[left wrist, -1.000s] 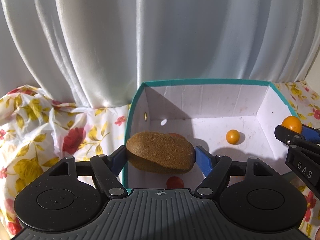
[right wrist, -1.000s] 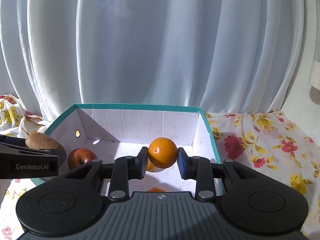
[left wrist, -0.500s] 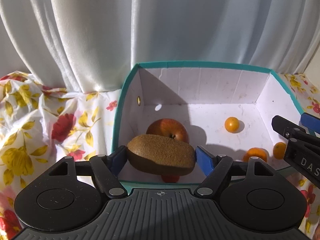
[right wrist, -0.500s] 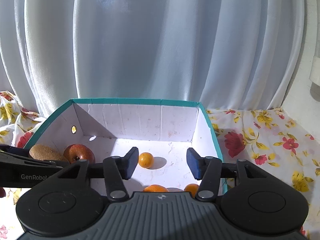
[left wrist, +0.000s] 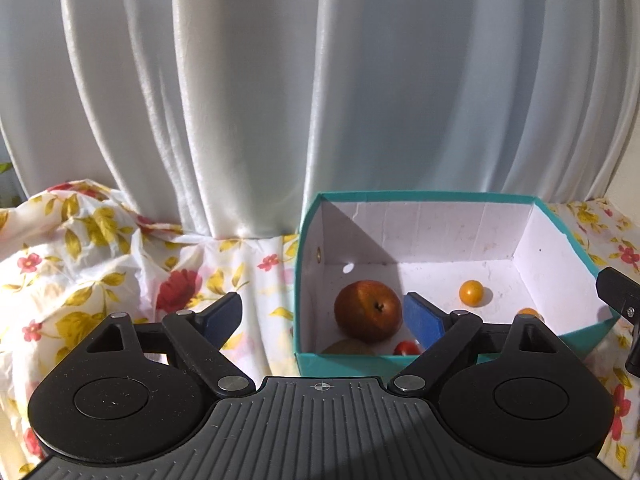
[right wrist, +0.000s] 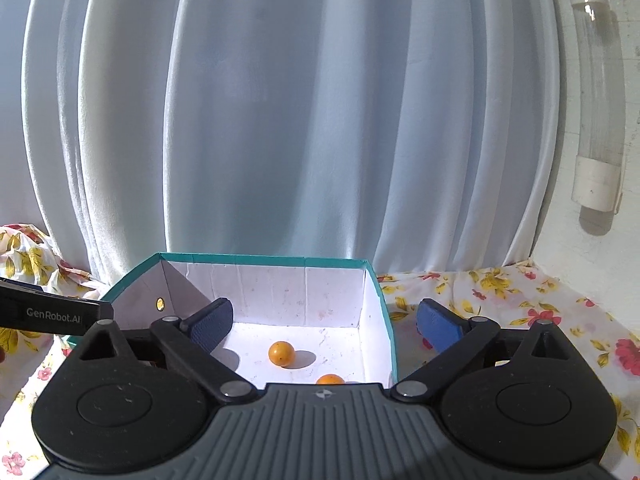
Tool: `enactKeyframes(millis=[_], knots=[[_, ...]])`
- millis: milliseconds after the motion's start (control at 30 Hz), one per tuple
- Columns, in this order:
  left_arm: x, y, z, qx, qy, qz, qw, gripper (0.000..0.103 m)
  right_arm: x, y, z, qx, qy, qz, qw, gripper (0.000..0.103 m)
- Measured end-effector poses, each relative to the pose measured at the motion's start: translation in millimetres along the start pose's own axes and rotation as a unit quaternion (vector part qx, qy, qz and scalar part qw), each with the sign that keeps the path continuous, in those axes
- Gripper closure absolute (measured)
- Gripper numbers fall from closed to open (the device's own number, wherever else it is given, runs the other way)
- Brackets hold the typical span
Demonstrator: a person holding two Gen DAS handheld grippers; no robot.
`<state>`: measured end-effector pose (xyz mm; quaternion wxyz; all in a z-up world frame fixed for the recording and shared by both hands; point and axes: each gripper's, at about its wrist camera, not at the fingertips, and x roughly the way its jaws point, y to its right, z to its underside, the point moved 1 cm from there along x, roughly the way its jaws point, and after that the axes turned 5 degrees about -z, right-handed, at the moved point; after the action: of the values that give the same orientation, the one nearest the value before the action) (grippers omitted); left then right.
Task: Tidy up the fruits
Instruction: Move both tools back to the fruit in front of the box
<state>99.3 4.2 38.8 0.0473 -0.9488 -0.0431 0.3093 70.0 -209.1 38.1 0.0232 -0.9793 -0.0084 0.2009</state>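
Observation:
A teal box [left wrist: 420, 197] with a white inside stands on the flowered cloth. In the left wrist view it holds a red apple [left wrist: 368, 311], the brown kiwi [left wrist: 347, 347] at the near wall, a small red fruit [left wrist: 405, 348] and small orange fruits [left wrist: 471, 292]. My left gripper [left wrist: 325, 317] is open and empty, straddling the box's near-left corner. In the right wrist view the box [right wrist: 264, 258] shows two orange fruits [right wrist: 282, 354]. My right gripper [right wrist: 325, 325] is open and empty above the box's near right side.
White curtains [left wrist: 280, 100] hang right behind the box. Flowered cloth [left wrist: 100, 248] is bunched up at the left and lies flat at the right [right wrist: 520, 300]. A clear tube [right wrist: 596, 112] hangs on the wall at the far right.
My left gripper opened and let the kiwi drop into the box, then drew back to the left. My right gripper released the orange earlier and has since opened wider and pulled back.

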Motion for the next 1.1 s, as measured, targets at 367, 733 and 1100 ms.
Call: enactKeyframes(millis=[367,733,1100], knots=[[-42.4,-12.7,50.5,-0.006,0.004,0.016,0.9998,0.011,-61.1,-20.7,33.5,-0.017,0.073,0.015,0.997,0.000],[-64.4,-6.4,98.5,0.014,-0.015,0.048,0.9986,0.011,-90.4,-18.7,82.5,0.024,-0.009,-0.012,1.000,0.000],[-82.8,32.1,140.0,0.069,-0.018,0.083,0.9940,0.013,-111.1,-5.2,94.9,0.038,-0.004,0.014,0.999,0.000]])
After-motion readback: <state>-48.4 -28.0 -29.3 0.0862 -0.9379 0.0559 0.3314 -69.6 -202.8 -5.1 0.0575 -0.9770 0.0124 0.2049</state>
